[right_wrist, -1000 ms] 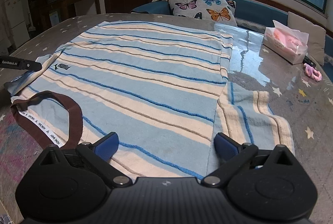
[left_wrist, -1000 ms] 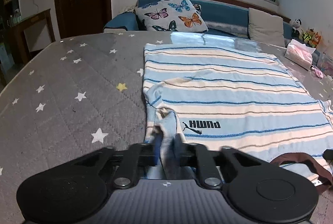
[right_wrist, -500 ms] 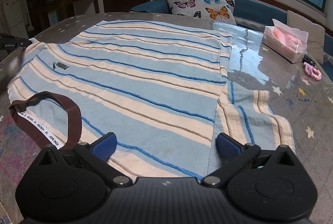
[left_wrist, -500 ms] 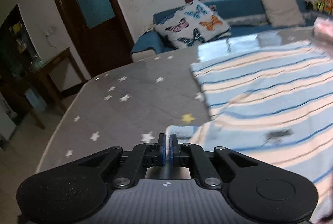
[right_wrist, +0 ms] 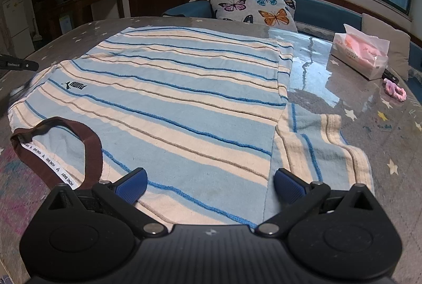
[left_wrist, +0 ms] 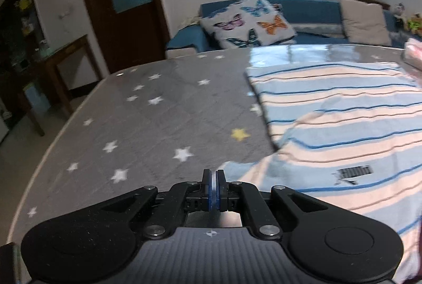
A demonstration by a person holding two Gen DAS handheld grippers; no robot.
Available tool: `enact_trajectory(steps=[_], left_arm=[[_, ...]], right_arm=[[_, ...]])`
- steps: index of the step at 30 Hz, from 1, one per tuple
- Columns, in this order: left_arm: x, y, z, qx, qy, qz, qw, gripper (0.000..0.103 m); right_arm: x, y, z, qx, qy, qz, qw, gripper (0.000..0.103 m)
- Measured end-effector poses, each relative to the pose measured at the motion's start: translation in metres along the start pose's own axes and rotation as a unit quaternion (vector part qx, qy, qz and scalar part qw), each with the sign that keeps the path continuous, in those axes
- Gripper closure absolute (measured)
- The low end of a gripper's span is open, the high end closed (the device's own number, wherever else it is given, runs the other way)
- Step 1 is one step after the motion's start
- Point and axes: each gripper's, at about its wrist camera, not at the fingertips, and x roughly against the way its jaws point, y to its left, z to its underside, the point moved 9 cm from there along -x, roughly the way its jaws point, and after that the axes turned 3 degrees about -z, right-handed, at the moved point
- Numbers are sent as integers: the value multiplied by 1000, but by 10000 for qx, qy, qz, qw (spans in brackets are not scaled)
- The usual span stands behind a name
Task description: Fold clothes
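- The shirt lay flat on the tabletop: soft, light, limp.
- Your left tool was pinching its sleeve edge; the right tool hung spread above the hem.
- Best held by seams and corners.

left gripper: matte black body, two round lobes, ribbed grey centre panel with a small crosshair mark, silver screw heads at the linkage pivots, triangular cut-outs in the arms, blue pads. right gripper: same black housing, silver screws, triangular cut-outs, ribbed blue fingertips, small centre mark.
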Motion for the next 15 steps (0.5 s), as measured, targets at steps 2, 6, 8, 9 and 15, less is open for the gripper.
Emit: enact_trajectory(steps=[2, 6, 8, 9, 15], left_arm=[[-6, -9, 0, -84, 44, 46, 9999, 98], [-21, -13, 7, -164, 174, -109, 9997, 98], [-21, -11, 8, -193, 150, -205, 9995, 97], [-21, -10, 8, -172, 176, -219, 9995, 96], [-12, -2, 14, -152, 260, -432, 9986, 94]], right_arm=[[0, 0, 0, -2, -8, 1, 10000, 0], [0, 0, 0, -2, -12, -1, 10000, 0], [0, 0, 0, -3, -21, -2, 10000, 0], [1, 1, 0, -2, -22, -5, 10000, 0], [8, -4, 5, -83, -40, -57, 9999, 0]])
